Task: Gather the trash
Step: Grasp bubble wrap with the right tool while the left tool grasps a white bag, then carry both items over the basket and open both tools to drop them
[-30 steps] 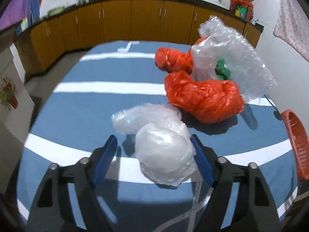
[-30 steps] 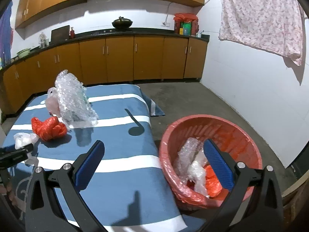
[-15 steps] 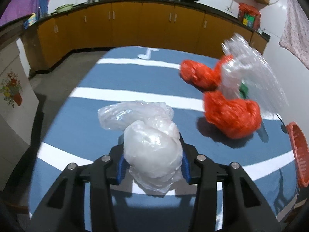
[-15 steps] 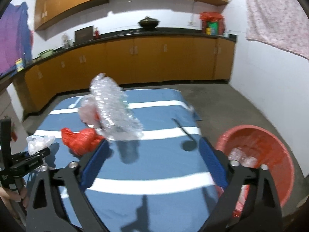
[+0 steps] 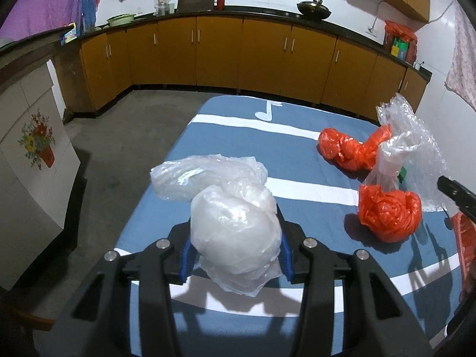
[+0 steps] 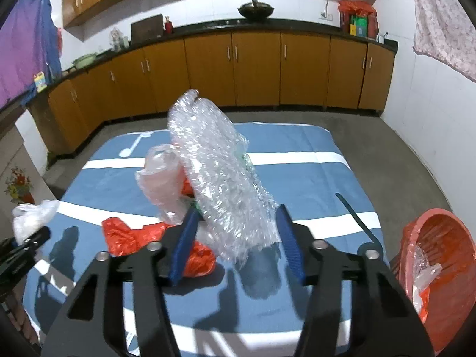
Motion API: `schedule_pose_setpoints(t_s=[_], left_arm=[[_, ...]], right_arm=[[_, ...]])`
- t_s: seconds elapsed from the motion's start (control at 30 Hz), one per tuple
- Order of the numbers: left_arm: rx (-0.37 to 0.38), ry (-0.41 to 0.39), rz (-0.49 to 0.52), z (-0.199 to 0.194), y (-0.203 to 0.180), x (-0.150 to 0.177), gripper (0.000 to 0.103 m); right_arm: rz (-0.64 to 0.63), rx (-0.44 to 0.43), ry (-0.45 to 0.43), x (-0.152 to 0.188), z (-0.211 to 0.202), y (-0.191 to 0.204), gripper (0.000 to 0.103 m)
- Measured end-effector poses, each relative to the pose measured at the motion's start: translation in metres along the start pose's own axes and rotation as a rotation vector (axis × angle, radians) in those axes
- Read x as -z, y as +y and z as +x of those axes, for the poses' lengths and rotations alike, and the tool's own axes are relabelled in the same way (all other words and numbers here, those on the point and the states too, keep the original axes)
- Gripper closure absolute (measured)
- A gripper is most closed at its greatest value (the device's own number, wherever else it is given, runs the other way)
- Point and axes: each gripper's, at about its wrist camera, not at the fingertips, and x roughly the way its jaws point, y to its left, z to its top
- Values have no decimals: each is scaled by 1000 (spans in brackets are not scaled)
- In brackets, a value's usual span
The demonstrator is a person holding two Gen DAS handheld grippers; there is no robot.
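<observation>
On a blue surface [image 5: 297, 154] with white stripes, several pieces of trash lie scattered in a kitchen lined with orange-brown cabinets [image 5: 267, 59]. The left claw [image 5: 236, 255] is closed tightly around a crumpled white plastic bag [image 5: 235, 232], its blue pads pressing into both sides of the bundle, which is raised clear of the surface. Part of that bag balloons out ahead of the pads.

The right claw [image 6: 236, 247] is spread wide, its blue pads on either side of the lower end of a tall sheet of bubble wrap [image 6: 220, 175]; whether the pads touch it cannot be told. The bubble wrap stands upright near the middle of the surface. Beside it, to the left in the right wrist view, leans a clear plastic bag [image 6: 160, 178]. Two crumpled red plastic bags lie close by: one near the bubble wrap [image 5: 389, 217] and one farther back [image 5: 345, 148].

A red basket [image 6: 440, 267] stands off the right edge of the surface, already holding some clear and red plastic scraps. A black pan [image 6: 255, 9] sits on the dark counter at the back, and a pink patterned cloth [image 6: 443, 20] hangs on the right wall.
</observation>
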Motion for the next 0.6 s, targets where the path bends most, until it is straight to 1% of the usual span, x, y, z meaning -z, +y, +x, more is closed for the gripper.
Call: schedule_pose_setpoints(t_s=[0.03,0.07,0.1,0.13,0.4,0.6], left_arm=[[0,-2,0,-1,0,-1,59],[1,-4,0,-1,-1,-1,59],[3,-6,1,-2,-1,-2,59],[6,-9,1,-3,-2,-3,59],[48,-27,19,-9,-18,-4,59],[81,-44,44,-19,-35,-4,59]], right_arm=[[2,3,11,0,2,-2,73],[2,4,16,1,3,-4,79],[3,4,16,3,2,-6,89],[4,11,13,5,0,-9,92],[48,39,-28,15,-29,-39,96],[66,96,-79,22,-59,-58,96]])
